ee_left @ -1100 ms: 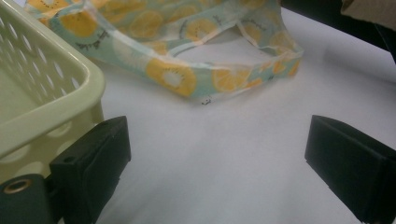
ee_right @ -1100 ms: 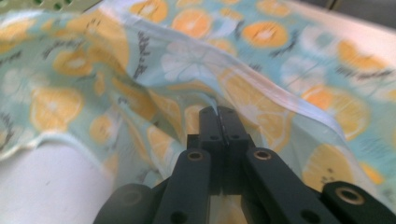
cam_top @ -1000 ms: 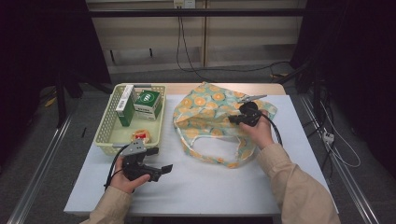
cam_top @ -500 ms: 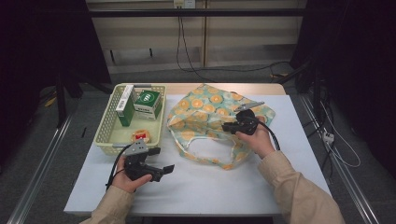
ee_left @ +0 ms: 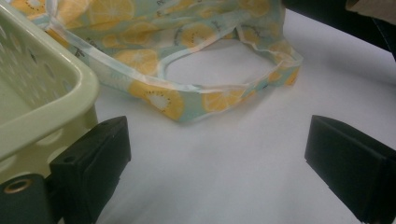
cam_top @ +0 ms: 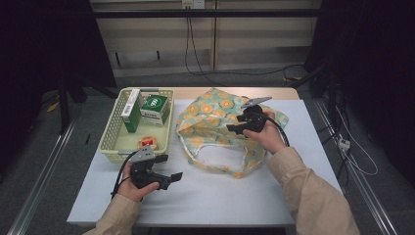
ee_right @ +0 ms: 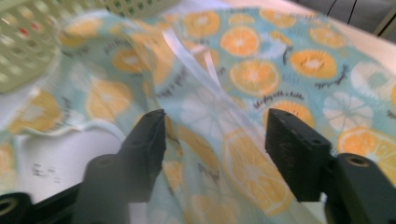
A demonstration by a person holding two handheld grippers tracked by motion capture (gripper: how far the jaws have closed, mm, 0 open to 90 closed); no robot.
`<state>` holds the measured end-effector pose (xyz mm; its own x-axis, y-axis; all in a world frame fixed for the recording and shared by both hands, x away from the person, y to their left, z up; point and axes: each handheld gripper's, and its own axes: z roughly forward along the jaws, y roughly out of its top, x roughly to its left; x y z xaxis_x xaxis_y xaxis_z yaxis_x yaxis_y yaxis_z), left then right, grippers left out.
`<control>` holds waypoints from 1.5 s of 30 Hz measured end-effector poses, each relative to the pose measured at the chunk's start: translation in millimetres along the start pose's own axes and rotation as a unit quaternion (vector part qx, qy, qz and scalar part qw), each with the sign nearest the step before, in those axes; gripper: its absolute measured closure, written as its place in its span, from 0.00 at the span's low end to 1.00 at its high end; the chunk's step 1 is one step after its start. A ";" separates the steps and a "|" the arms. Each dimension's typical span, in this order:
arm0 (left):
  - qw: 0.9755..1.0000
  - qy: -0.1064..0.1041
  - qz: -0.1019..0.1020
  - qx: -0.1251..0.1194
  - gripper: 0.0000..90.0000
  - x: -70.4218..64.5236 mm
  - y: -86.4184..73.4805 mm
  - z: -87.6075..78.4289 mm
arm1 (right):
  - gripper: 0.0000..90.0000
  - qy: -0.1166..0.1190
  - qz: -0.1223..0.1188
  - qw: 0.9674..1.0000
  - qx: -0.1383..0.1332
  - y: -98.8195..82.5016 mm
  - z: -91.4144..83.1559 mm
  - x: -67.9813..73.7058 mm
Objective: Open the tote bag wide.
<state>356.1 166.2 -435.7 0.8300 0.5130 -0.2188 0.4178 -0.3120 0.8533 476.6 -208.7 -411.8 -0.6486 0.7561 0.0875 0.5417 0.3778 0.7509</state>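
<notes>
- The white table (cam_top: 210, 196) bears everything; the basket serves as landmark below.
- The orange-print fabric bag (cam_top: 215, 127) lies flat just right of the basket (cam_top: 110, 142), its handle loop stretched toward the person. Cursive writing runs between the orange slices in the right gripper view, too blurred to read. Since a second ago the bag has slid slightly toward the basket and flattened.
- The pale green basket holds a tall green-and-white box (cam_top: 131, 110), a green carton (cam_top: 155, 108) with a white oval logo I cannot read, and a small red-and-white item (cam_top: 148, 143), too small to identify.
- The right gripper (cam_top: 234, 128) hovers over the bag, right of the basket; its jaws have just been opening and stand apart, fabric below but unpinched.
- The left gripper (cam_top: 171, 169) sits in front of the basket, jaws wide apart over bare table, unmoved since earlier; the basket corner is cut off in its own view.
</notes>
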 end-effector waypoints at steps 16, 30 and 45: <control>1.000 0.000 -0.003 -0.017 0.08 -1.6 2.8 -8.3 | 0.99 -0.013 0.047 0.999 0.005 -11.1 20.7 -17.3; 1.000 -0.005 -0.010 -0.008 0.08 -5.5 15.0 -10.9 | 1.00 -0.057 0.017 0.997 -0.050 32.5 -28.0 -21.0; 0.999 -0.023 0.020 -0.027 0.08 -30.9 39.0 -0.1 | 1.00 -0.037 0.027 0.998 -0.035 19.5 -21.7 -13.8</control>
<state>346.8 138.2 -395.6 0.8622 0.4629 -0.2056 0.3654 -0.2874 0.8854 484.5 -223.4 -384.2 -0.5763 0.8131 0.0818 0.5345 0.2993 0.7904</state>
